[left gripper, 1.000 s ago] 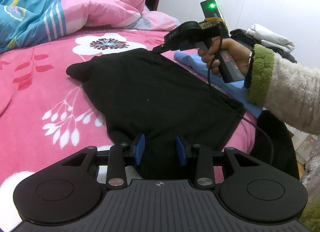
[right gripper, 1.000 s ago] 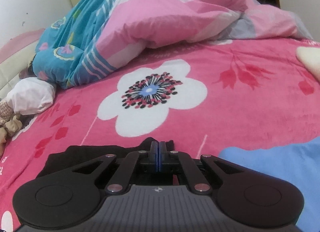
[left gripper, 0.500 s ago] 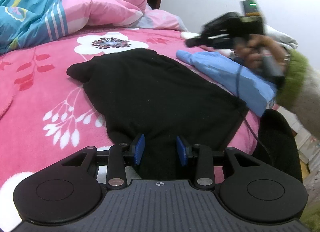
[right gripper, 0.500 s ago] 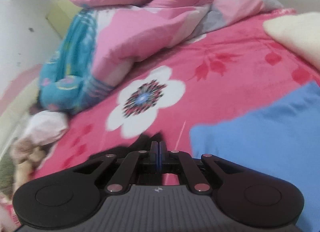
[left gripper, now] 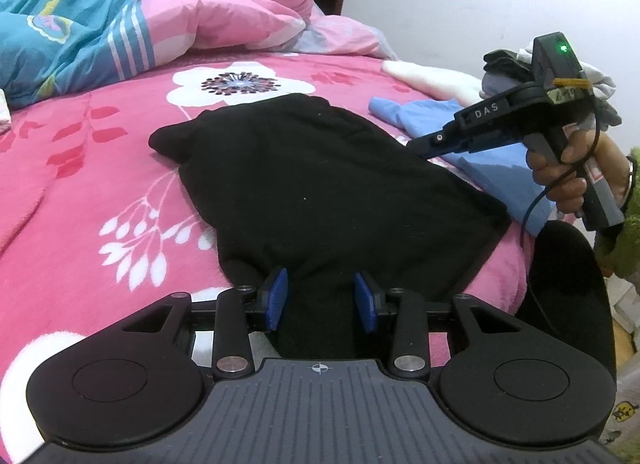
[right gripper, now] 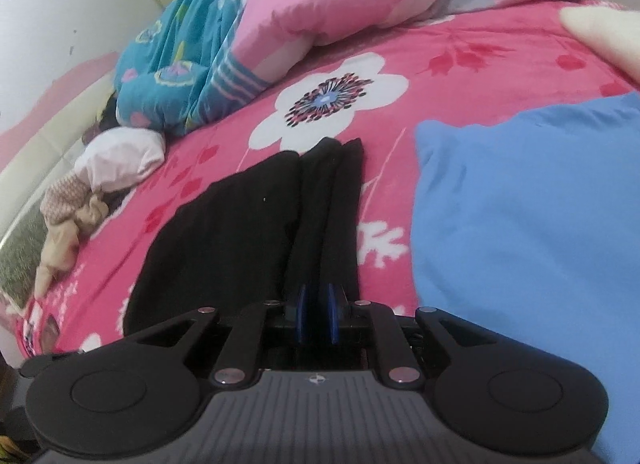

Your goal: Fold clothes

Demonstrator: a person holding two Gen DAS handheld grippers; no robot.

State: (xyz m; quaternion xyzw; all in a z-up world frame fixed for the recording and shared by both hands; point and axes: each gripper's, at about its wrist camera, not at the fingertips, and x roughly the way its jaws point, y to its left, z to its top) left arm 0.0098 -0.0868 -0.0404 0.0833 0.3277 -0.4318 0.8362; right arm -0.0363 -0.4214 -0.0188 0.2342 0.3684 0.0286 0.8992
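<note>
A black garment [left gripper: 320, 184] lies flat on the pink flowered bedspread [left gripper: 80, 192]. My left gripper [left gripper: 320, 298] stands open at its near edge, with black cloth showing in the gap between the blue pads but not pressed by them. A hand holds my right gripper [left gripper: 414, 143] low over the garment's right edge. In the right wrist view the right gripper [right gripper: 316, 314] has a narrow gap and its jaws are opening. Folded edges of the black garment [right gripper: 224, 232] run straight ahead of it. No cloth is visibly pinched.
A blue garment [left gripper: 480, 160] [right gripper: 540, 224] lies just right of the black one. A bunched pink and blue quilt [left gripper: 120, 16] fills the head of the bed. A cream item [left gripper: 432, 76] and a clothes pile [left gripper: 504, 68] sit far right. Small clothes [right gripper: 120, 160] lie at the left.
My right gripper has moved from the black garment's far corner out over the blue garment and back to its right edge. Its shut jaws have parted slightly. The left gripper has hardly moved.
</note>
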